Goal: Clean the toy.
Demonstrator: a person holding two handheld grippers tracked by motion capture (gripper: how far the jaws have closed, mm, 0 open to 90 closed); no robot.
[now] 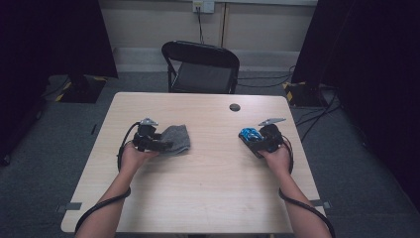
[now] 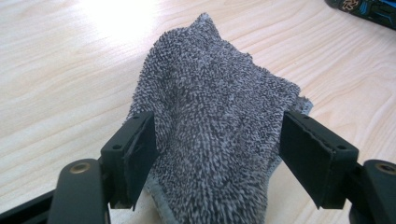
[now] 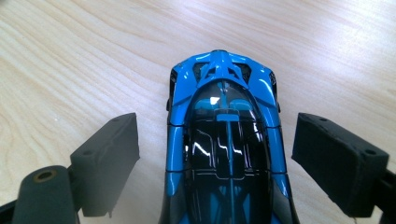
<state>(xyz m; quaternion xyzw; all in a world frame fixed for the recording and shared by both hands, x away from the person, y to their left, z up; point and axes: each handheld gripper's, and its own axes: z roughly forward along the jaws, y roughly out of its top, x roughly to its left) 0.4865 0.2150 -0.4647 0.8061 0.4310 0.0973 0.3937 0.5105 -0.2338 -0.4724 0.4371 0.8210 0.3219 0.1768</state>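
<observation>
High view looks down — gripper views skim the shared table [image 1: 208, 188] closely.

A grey terry cloth [image 2: 219, 135] lies bunched on the wooden table at nine o'clock. A glossy blue-and-black toy car [image 3: 224, 149] sits upright at three o'clock.

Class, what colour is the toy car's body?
Bright blue with a black canopy, toy car, best in the right gripper view.

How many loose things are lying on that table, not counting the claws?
2. A grey cloth lies left of centre, between the jaws of the left claw. A blue toy car sits to the right, between the open jaws of the right claw.
</observation>
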